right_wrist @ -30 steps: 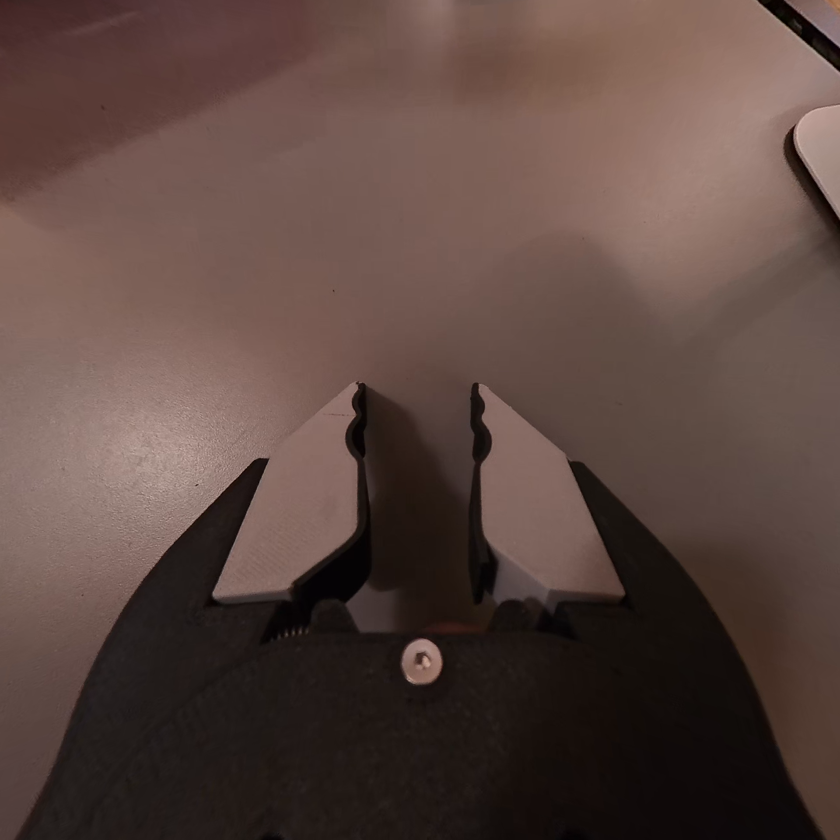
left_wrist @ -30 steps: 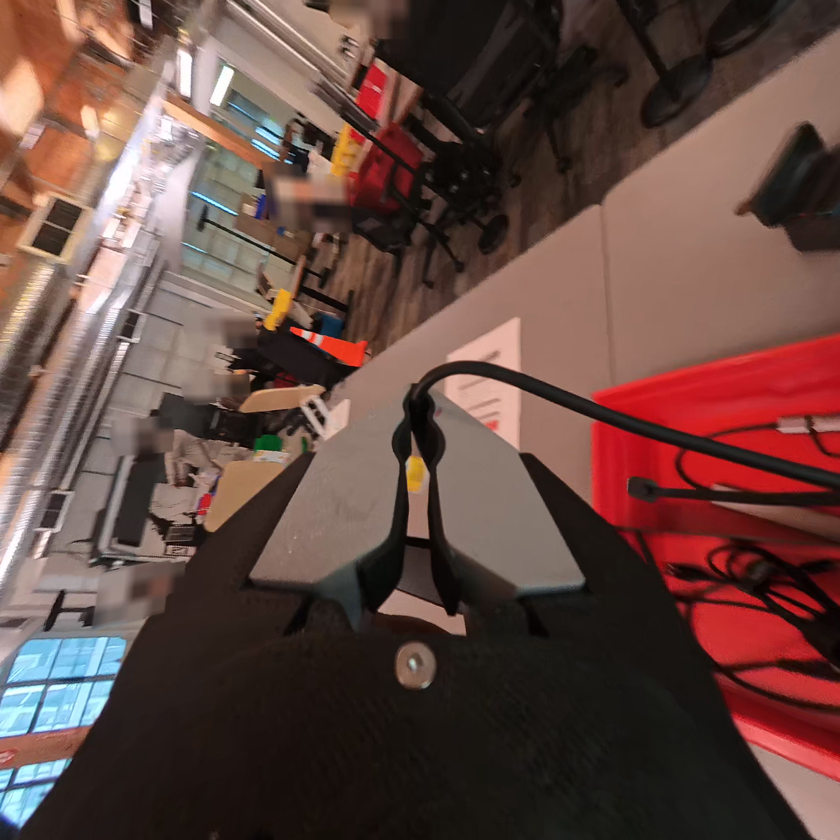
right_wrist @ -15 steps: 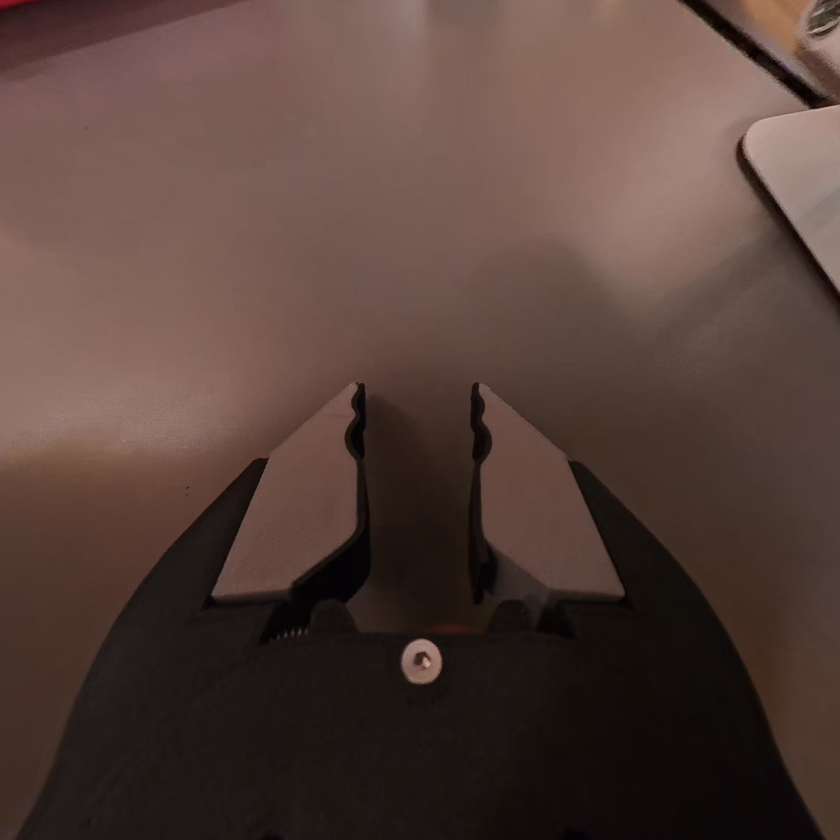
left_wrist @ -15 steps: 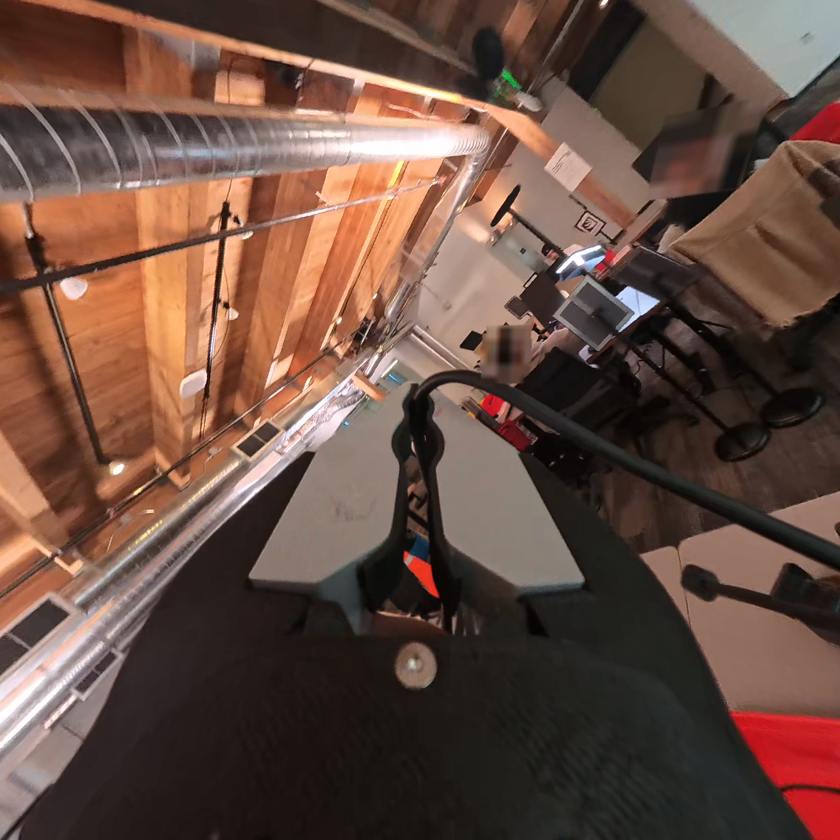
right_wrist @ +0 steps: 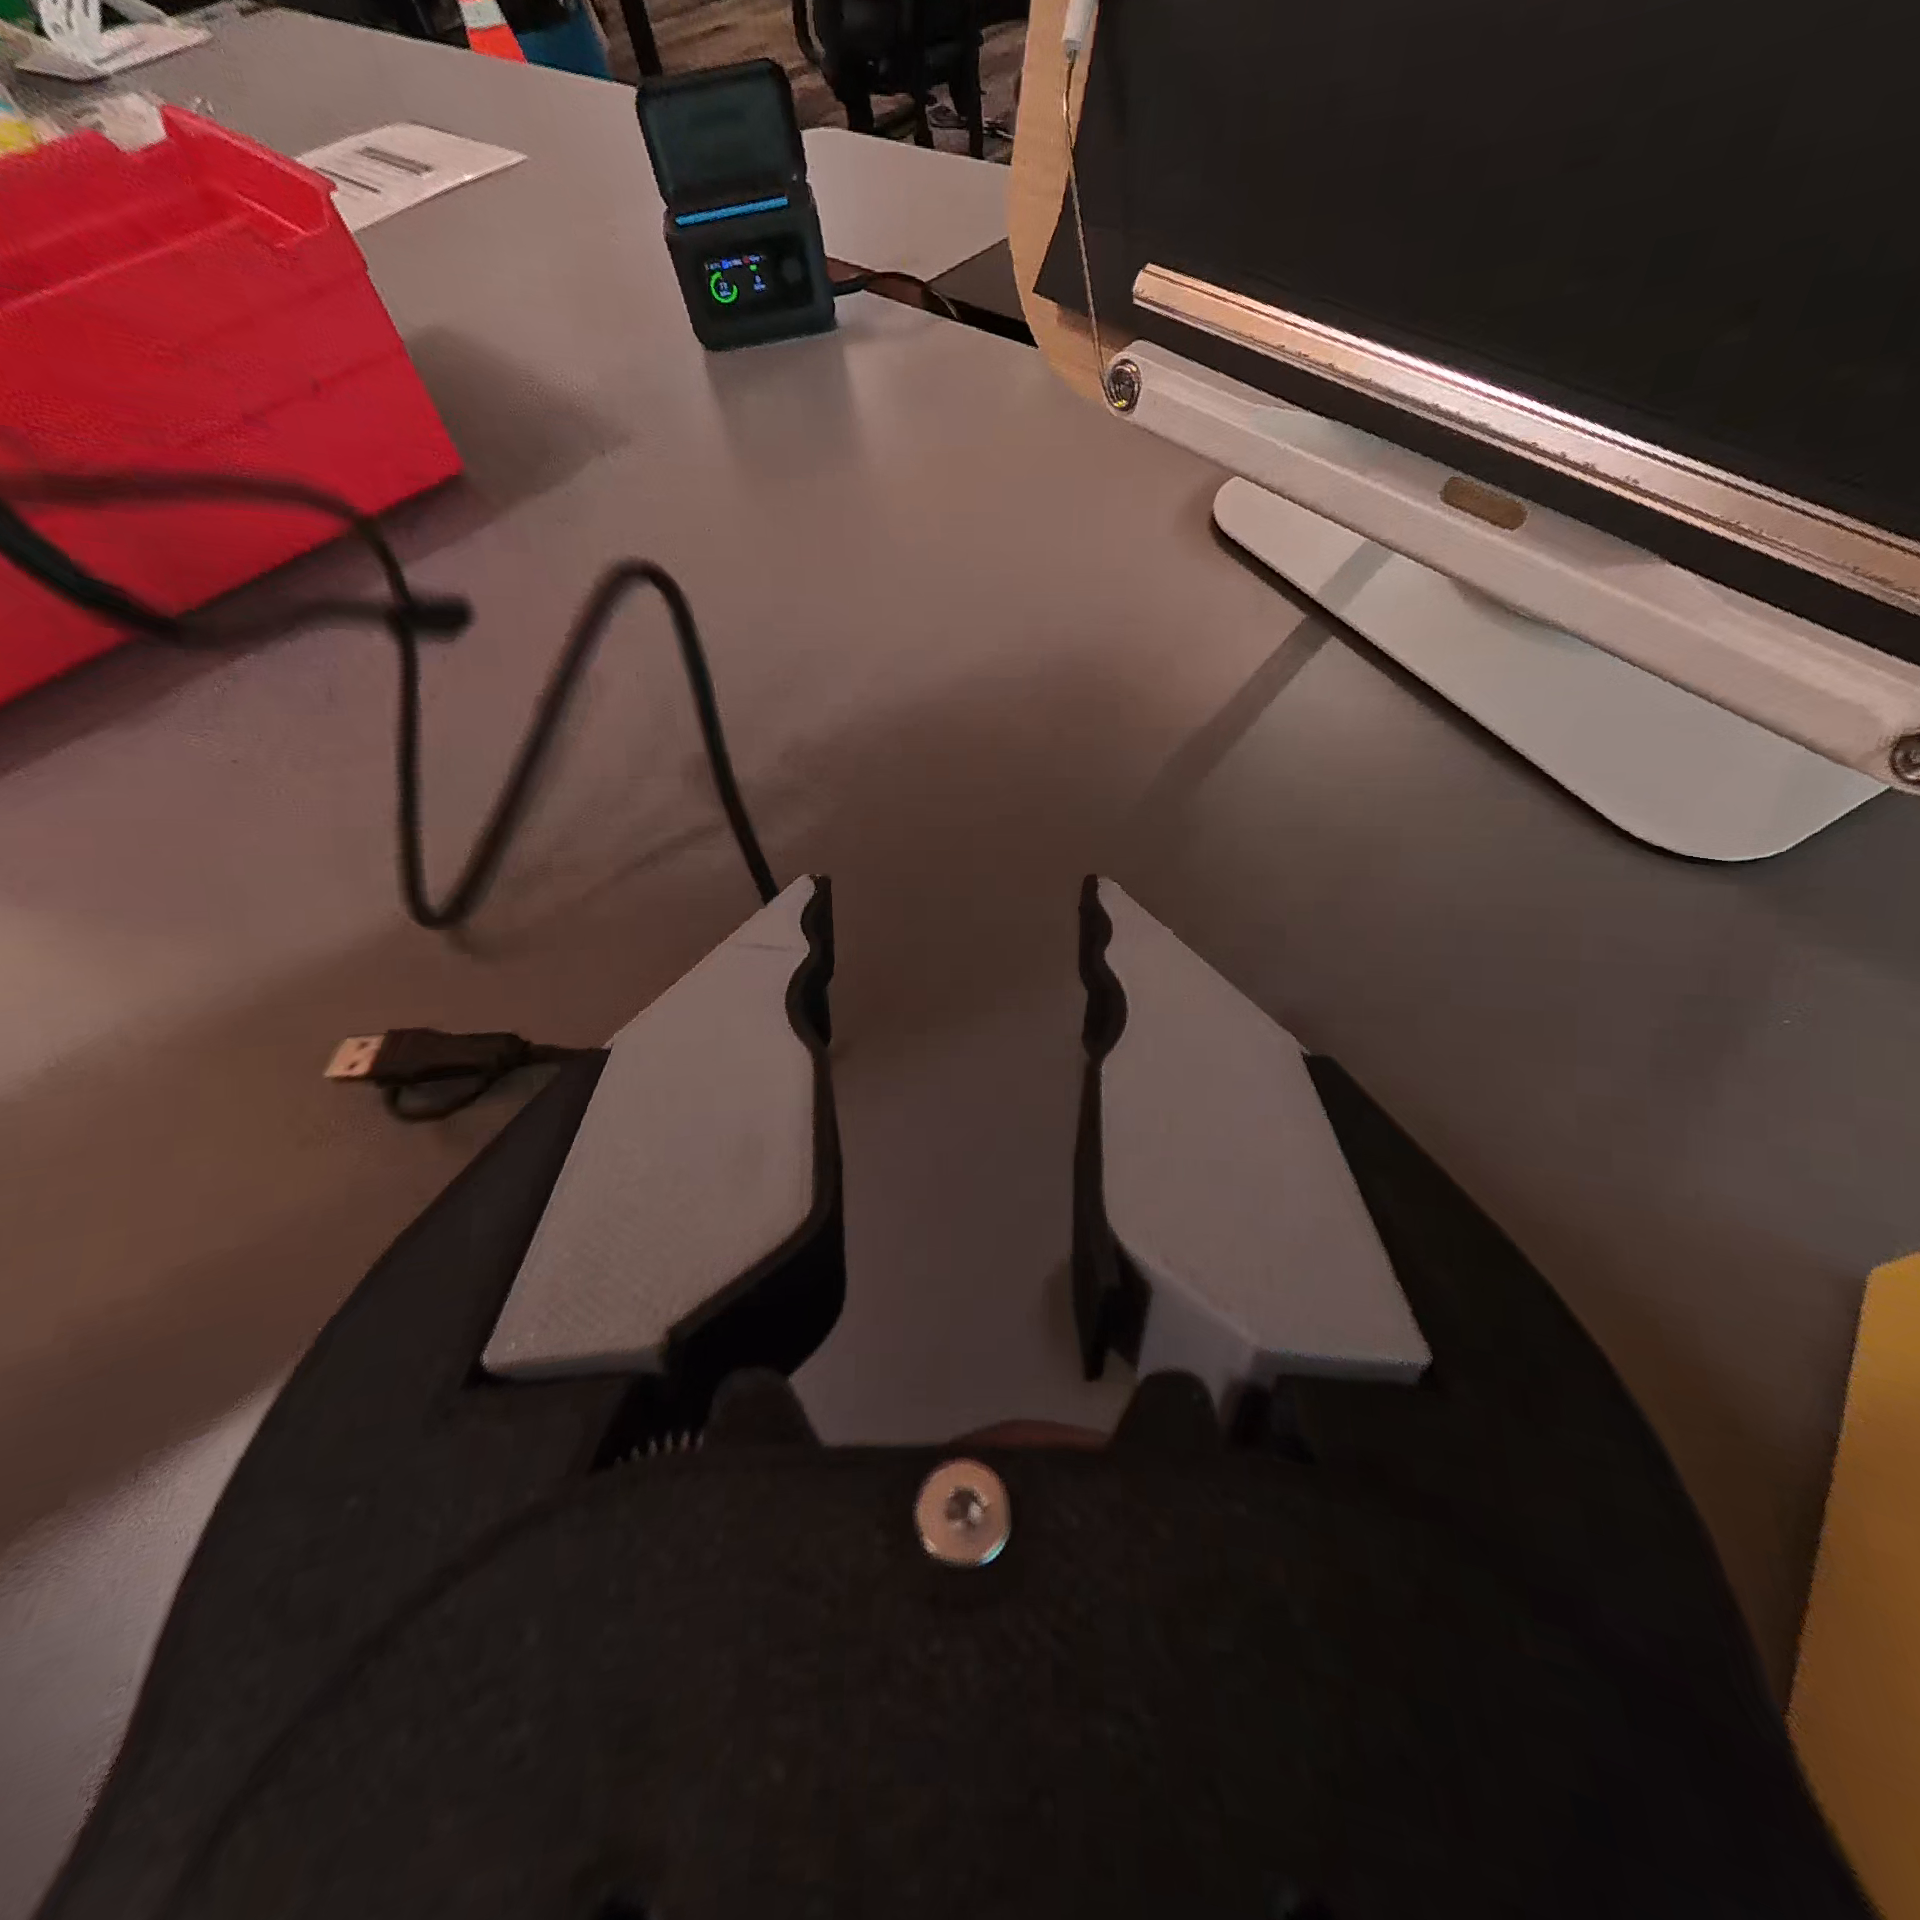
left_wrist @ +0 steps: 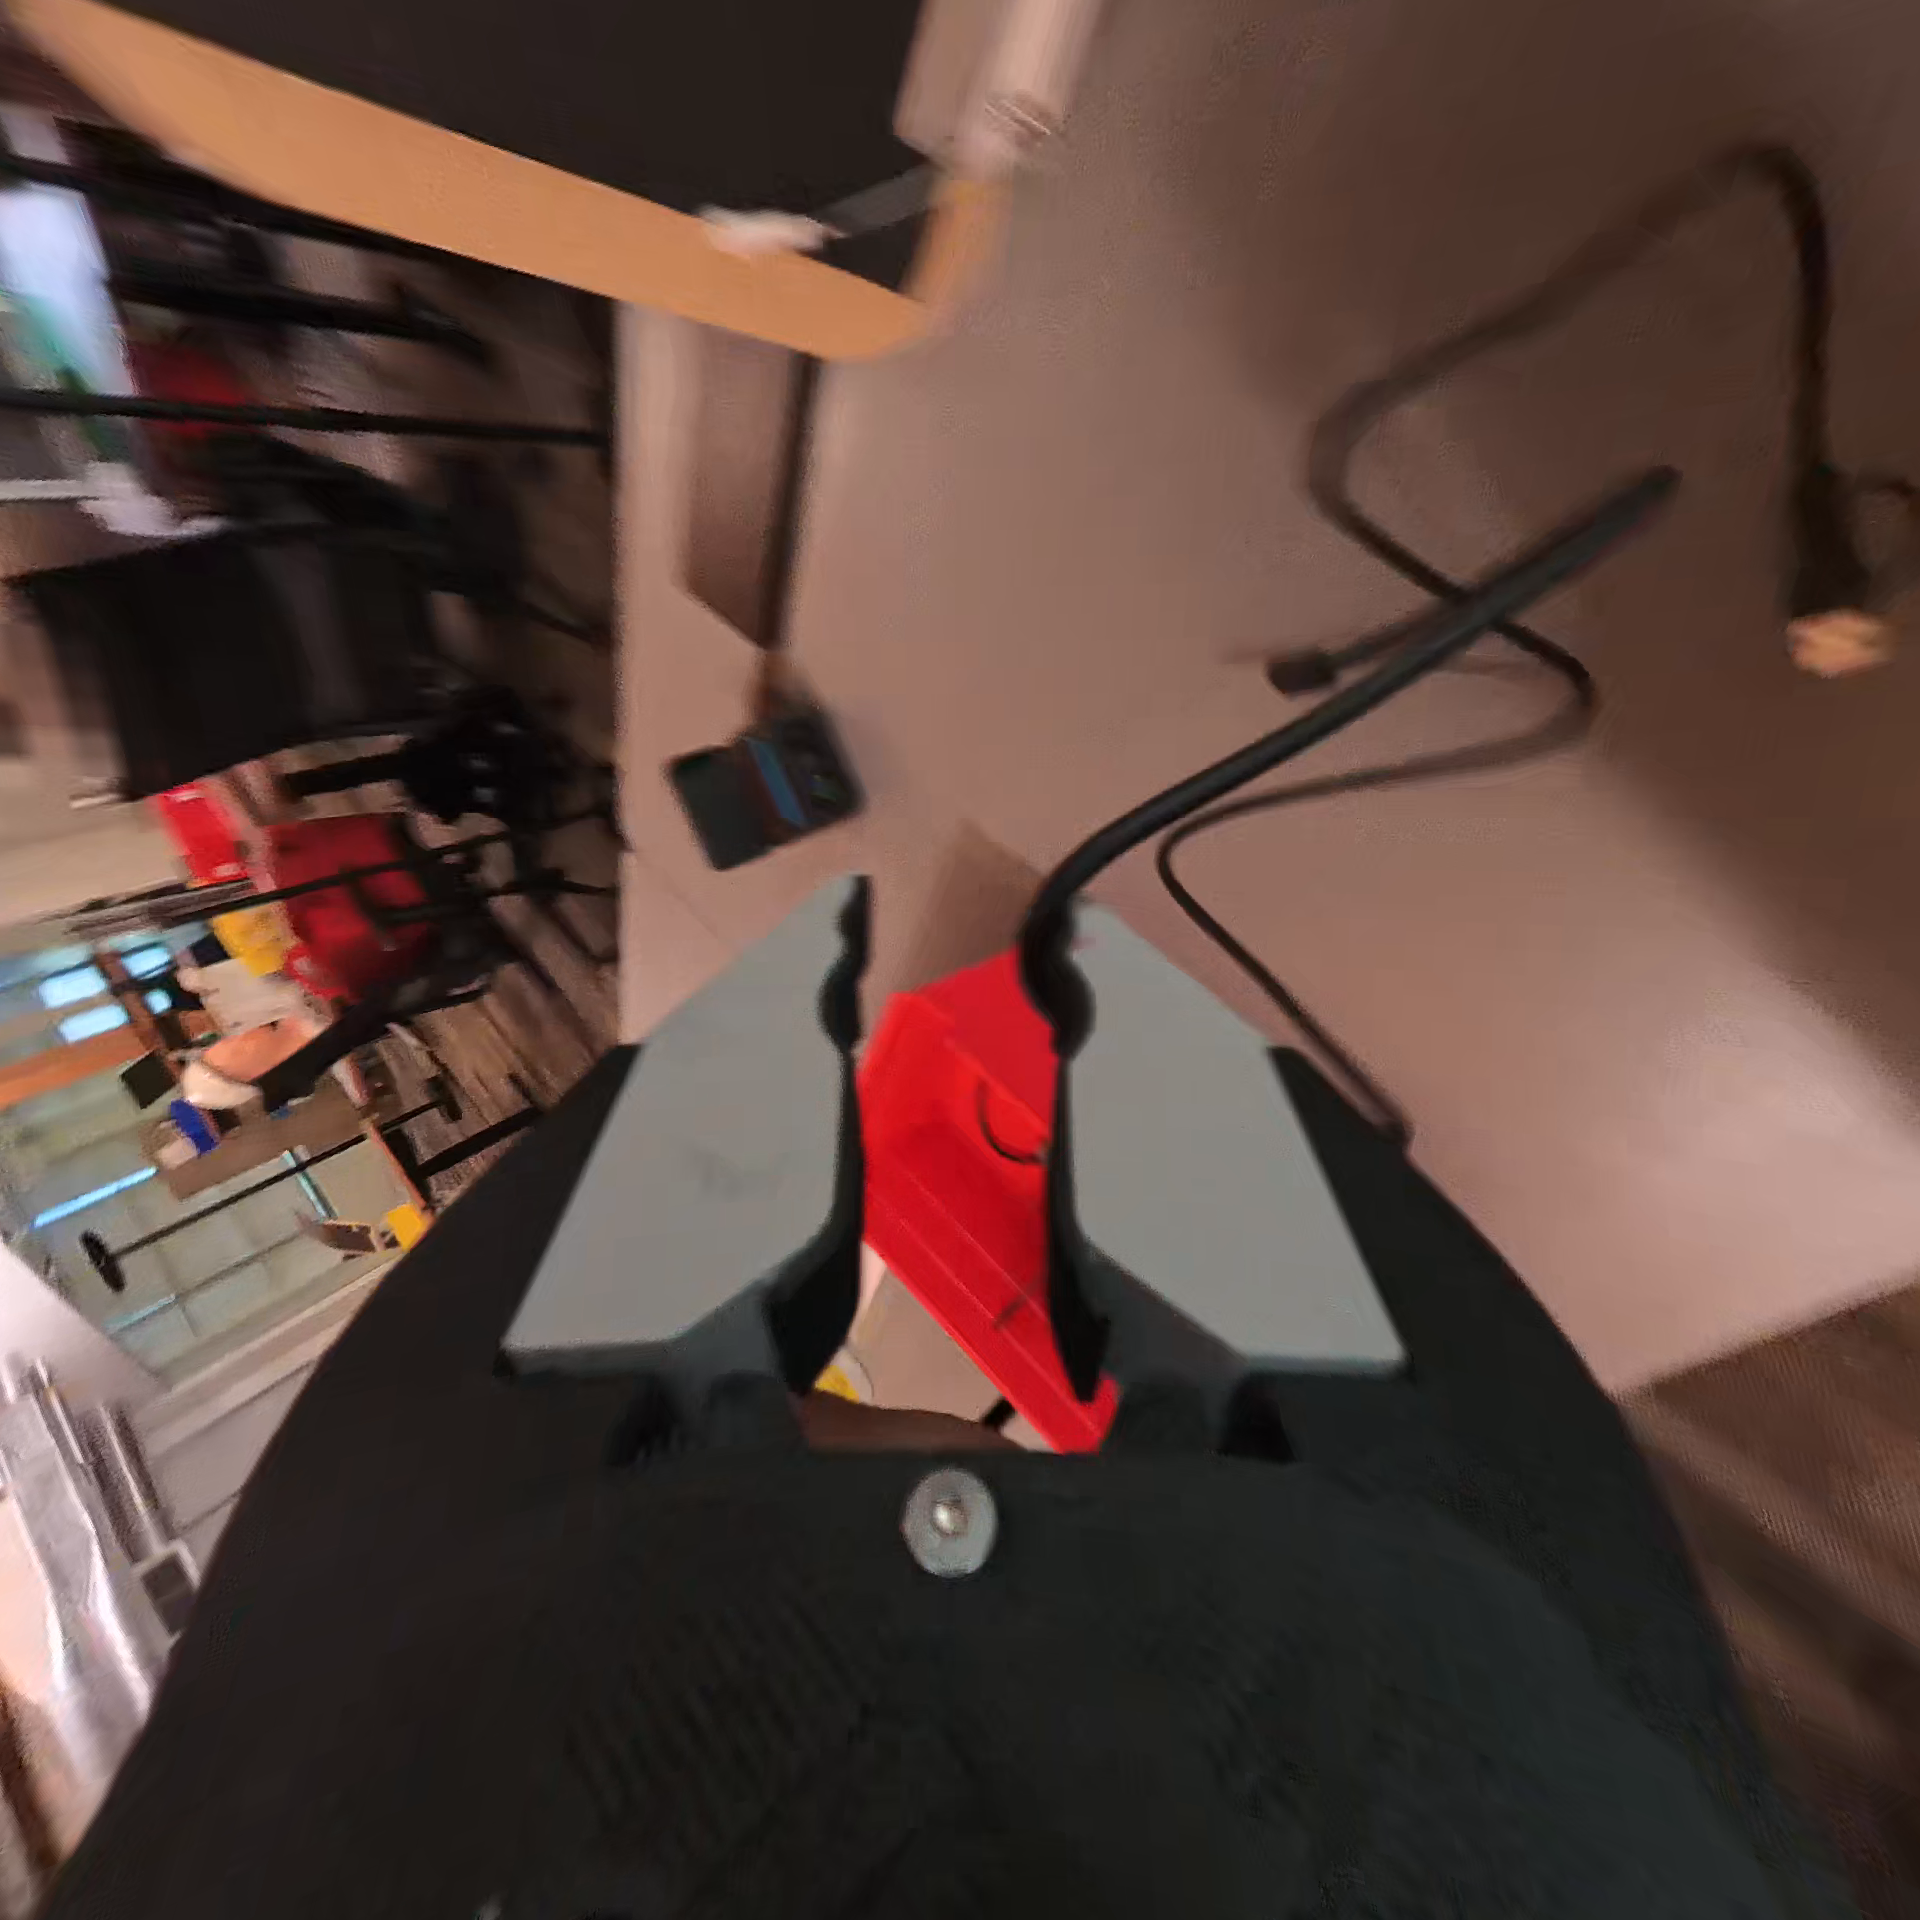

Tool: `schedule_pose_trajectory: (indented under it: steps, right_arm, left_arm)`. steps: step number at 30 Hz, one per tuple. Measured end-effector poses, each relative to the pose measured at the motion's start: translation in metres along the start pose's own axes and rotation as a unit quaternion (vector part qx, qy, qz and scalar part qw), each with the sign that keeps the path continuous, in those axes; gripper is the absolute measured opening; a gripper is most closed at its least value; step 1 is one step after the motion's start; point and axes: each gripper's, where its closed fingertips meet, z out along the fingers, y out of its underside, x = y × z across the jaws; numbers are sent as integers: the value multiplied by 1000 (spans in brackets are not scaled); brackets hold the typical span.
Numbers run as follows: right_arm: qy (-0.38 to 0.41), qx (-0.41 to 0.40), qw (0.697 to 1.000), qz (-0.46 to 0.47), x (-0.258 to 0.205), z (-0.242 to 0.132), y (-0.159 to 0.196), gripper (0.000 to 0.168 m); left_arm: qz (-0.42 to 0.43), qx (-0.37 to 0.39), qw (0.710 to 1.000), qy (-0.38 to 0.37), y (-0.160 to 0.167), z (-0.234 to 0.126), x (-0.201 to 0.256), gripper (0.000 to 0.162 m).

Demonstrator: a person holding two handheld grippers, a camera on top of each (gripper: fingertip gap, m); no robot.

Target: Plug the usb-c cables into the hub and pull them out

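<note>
My left gripper (left_wrist: 951,904) is open above the grey table (left_wrist: 1143,416). A thick black cable (left_wrist: 1351,707) rests in the notch of its right finger and trails off to the upper right. The view is blurred. My right gripper (right_wrist: 954,883) is open and empty, low over the table (right_wrist: 987,644). A black cable (right_wrist: 636,569) loops on the table just left of it, and a plug with a metal end (right_wrist: 358,1058) lies beside its left finger. A dark box-shaped device with a small lit screen (right_wrist: 748,260) stands at the back and shows in the left wrist view (left_wrist: 764,795).
A red bin (right_wrist: 156,343) sits at the left, also behind my left fingers (left_wrist: 956,1081). A monitor on a white stand (right_wrist: 1507,665) fills the right. A yellow object (right_wrist: 1860,1558) is at the lower right. A paper sheet (right_wrist: 405,166) lies at the back. Left tips to right tips: about 25 cm. To reach the yellow object (right_wrist: 1860,1558) in a straight line is about 15 cm for my right fingers, about 40 cm for my left.
My left gripper was shut on the black cable and has opened. Its view swung from the ceiling down to the table. My right gripper tilted up from bare table and stays open.
</note>
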Motion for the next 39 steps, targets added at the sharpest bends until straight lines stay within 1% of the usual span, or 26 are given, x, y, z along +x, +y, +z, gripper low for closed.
schedule_pose_trajectory:
  steps: [1, 2, 4, 6, 9, 12, 14, 16, 18, 20, 23, 25, 29, 32, 36, 39]
  right_arm:
    - [4, -3, 1000, -6, 0, 1, 1, 45]
    - [6, -7, 1000, -11, 0, 2, 2, 45]
    - [6, -16, 1000, -17, -2, 5, 6, 45]
    - [8, -22, 999, -22, -2, 7, 9, 45]
    - [2, -27, 999, -19, -4, 9, 11, 45]
    - [-9, -28, 999, -17, -9, 10, 12, 45]
    - [-12, -35, 999, -23, -12, 12, 15, 45]
    - [-15, -42, 998, -31, -16, 14, 18, 45]
    - [-20, -48, 998, -38, -20, 16, 22, 45]
    - [-26, -55, 997, -41, -25, 19, 26, 45]
    - [-38, -69, 996, -45, -32, 22, 34, 45]
    - [-49, -73, 995, -51, -38, 23, 37, 45]
    - [-75, -84, 992, -58, -52, 28, 46, 48]
    - [-80, -91, 991, -59, -55, 29, 48, 52]
    - [-93, -71, 992, -40, -54, 26, 42, 52]
    - [-97, -70, 992, -25, -52, 26, 41, 52]
  left_arm:
    - [22, -22, 999, 32, 6, 11, 23, 49]
    - [34, -33, 998, 45, 8, 18, 33, 54]
    - [34, -23, 999, 31, 6, 21, 26, 53]
    - [0, -6, 1000, 27, 6, 15, 6, 52]
    - [-58, 5, 997, 45, 24, 7, -20, 52]
    - [-115, 5, 993, 33, 61, 21, -48, 51]
    - [-158, -9, 986, 49, 94, 44, -51, 51]
    - [-182, -38, 981, 53, 133, 74, -51, 51]
    - [-201, -68, 975, 62, 171, 103, -46, 50]
    - [-228, -85, 967, 81, 202, 128, -37, 50]
    - [-263, -100, 953, 112, 237, 161, -24, 49]
    - [-270, -108, 947, 134, 252, 179, -13, 49]
    - [-263, -106, 943, 175, 263, 205, 6, 49]
    - [-259, -99, 938, 209, 259, 217, 18, 49]
    - [-218, -89, 943, 233, 255, 230, 32, 50]
    - [-180, -64, 950, 246, 247, 234, 42, 49]
